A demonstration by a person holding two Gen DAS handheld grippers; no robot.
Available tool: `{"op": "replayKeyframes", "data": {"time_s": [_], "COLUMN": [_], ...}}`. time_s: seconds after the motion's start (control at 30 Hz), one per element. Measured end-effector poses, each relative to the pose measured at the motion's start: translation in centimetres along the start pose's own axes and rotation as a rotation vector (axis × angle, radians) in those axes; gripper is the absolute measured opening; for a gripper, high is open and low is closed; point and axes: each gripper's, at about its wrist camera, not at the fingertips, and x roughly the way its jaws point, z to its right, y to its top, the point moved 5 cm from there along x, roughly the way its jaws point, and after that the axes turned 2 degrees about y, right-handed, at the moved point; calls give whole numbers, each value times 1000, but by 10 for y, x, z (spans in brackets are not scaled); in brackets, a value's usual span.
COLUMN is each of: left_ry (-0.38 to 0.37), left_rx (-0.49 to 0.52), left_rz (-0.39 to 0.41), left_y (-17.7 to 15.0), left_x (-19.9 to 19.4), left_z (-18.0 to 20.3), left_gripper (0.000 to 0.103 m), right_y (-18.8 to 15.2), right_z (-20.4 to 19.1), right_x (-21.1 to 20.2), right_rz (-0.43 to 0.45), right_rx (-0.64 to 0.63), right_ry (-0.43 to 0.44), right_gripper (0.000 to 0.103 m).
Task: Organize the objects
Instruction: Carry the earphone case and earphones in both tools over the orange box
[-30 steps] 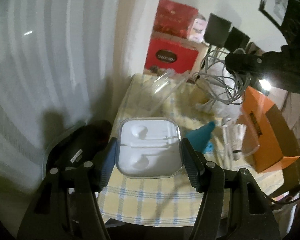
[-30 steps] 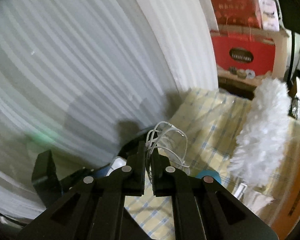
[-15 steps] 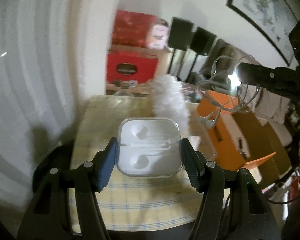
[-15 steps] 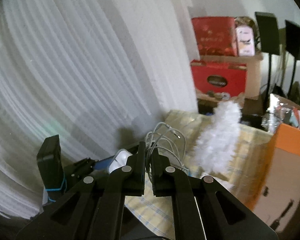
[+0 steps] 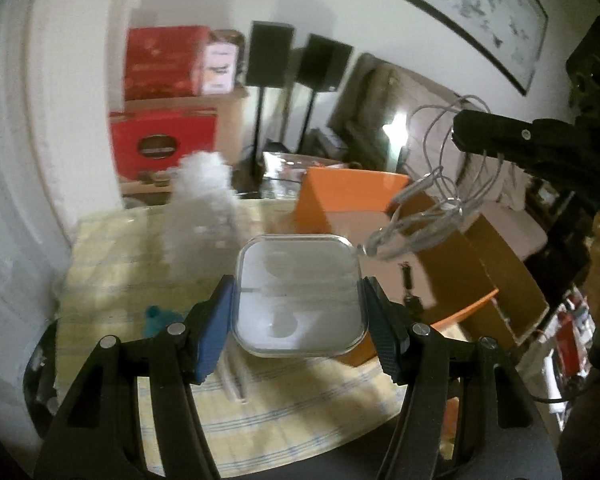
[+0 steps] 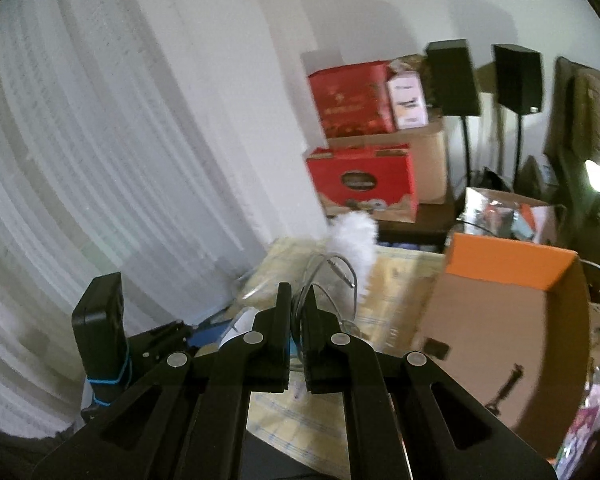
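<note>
My left gripper (image 5: pixel 298 300) is shut on a clear plastic earphone case (image 5: pixel 300 294) with a white insert, held above the yellow checked tablecloth (image 5: pixel 260 412). My right gripper (image 6: pixel 297 300) is shut on a coil of white earphone cable (image 6: pixel 332 276). In the left wrist view the right gripper (image 5: pixel 466 136) is up at the right, and the cable (image 5: pixel 428 216) dangles from it just right of the case's far corner. An open orange box (image 5: pixel 360 196) stands behind the case; it also shows in the right wrist view (image 6: pixel 508 304).
A white fluffy duster (image 5: pixel 200 204) stands on the table left of the case. A teal object (image 5: pixel 160 316) lies by my left finger. Red boxes (image 5: pixel 164 112) and black speakers (image 5: pixel 268 56) stand behind the table. White curtain (image 6: pixel 100 160) hangs at the left.
Both grippers have risen and swung right, each keeping its hold. The orange box has come to the middle behind the case. The cable hangs closer to the case.
</note>
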Motion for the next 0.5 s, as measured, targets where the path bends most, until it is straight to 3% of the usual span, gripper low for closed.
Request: {"op": "replayKeyframes", "data": {"time_s": [0.27,0.5], "left_ry": [-49,-52], "left_rx": [70,99], "left_rz": [-36,-81], "left_y": [5,0], "left_x": [28,64], "left_z": [59,88], "left_gripper": [59,59], "right_y": [-12,-32], "right_z": [48,90], "right_x": [-46,-64], "right_rz": [42,41], "right_rx": [61,121], "right_ry": [-81,-138], "right_gripper": [3,3]}}
